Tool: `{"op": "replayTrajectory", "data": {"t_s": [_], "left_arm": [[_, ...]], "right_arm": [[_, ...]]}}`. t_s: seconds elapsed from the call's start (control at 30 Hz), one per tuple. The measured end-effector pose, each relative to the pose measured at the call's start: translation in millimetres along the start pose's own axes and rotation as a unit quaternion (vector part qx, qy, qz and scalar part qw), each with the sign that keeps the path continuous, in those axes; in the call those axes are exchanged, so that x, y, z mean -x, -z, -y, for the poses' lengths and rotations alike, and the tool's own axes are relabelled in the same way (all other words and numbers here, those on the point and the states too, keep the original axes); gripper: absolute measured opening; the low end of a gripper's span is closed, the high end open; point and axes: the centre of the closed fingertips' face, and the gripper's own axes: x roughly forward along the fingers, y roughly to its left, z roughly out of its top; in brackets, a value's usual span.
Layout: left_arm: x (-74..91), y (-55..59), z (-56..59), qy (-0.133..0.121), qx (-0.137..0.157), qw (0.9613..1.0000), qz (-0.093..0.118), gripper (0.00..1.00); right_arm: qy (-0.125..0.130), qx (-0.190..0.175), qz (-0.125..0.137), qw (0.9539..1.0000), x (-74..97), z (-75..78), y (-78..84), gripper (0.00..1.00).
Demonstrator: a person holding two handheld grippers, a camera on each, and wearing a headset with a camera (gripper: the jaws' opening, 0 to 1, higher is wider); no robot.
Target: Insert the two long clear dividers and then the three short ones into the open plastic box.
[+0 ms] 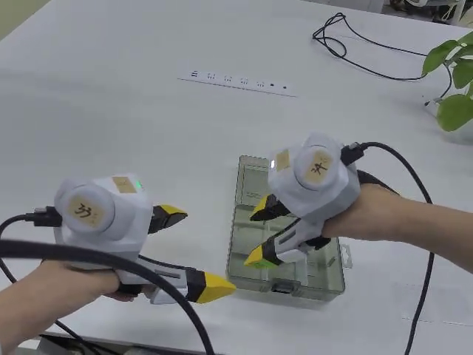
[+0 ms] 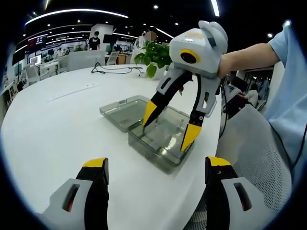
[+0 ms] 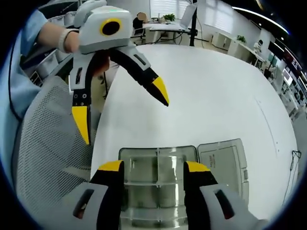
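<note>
The clear plastic box (image 1: 325, 290) lies open near the table's front edge, its lid (image 1: 253, 171) flat on the far side. Clear dividers (image 3: 158, 184) stand inside and split it into compartments. My right gripper (image 1: 257, 234) hovers open over the box's left part, with nothing between its jaws. In its own view the right gripper (image 3: 153, 167) looks down on the box (image 3: 158, 151). My left gripper (image 1: 195, 250) stands open and holds nothing, left of the box and apart from it. The left gripper (image 2: 157, 163) faces the box (image 2: 153, 155) and the right gripper (image 2: 170, 124).
A white power strip (image 1: 236, 81) lies at the back of the white table. A black cable (image 1: 355, 44) and a green plant (image 1: 454, 74) sit at the far right. A mesh chair (image 3: 48, 143) stands by the table's near edge.
</note>
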Motion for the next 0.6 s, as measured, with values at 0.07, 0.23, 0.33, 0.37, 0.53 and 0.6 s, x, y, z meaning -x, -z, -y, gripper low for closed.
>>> {"op": "replayTrajectory", "data": {"t_s": [0.07,0.23,0.33,0.37,0.53,0.6], "left_arm": [[0.7,-1.2,-0.2,-0.001,-0.001,1.0000,0.001,0.84],[2.4,-3.2,1.1,-0.002,-0.002,1.0000,0.000,0.84],[2.2,-4.8,2.4,-0.002,-0.001,1.0000,0.001,0.84],[2.1,-5.0,2.5,-0.002,0.000,1.0000,0.001,0.84],[2.3,-7.2,3.5,0.000,-0.002,1.0000,0.002,0.84],[1.9,-7.4,3.1,-0.001,-0.004,1.0000,0.001,0.84]], "right_arm": [[0.001,-0.011,0.012,0.9999,2.2,-1.8,-0.3,0.58],[0.016,-0.023,0.048,0.9985,9.7,-5.0,-1.5,0.79],[0.018,-0.017,0.052,0.9984,9.6,-10.7,0.9,0.87],[0.018,-0.017,0.051,0.9984,9.6,-11.2,1.3,0.88],[0.033,-0.025,0.061,0.9973,11.8,-12.2,2.6,0.99],[0.034,-0.029,0.064,0.9970,13.7,-12.8,3.6,1.00]]}}
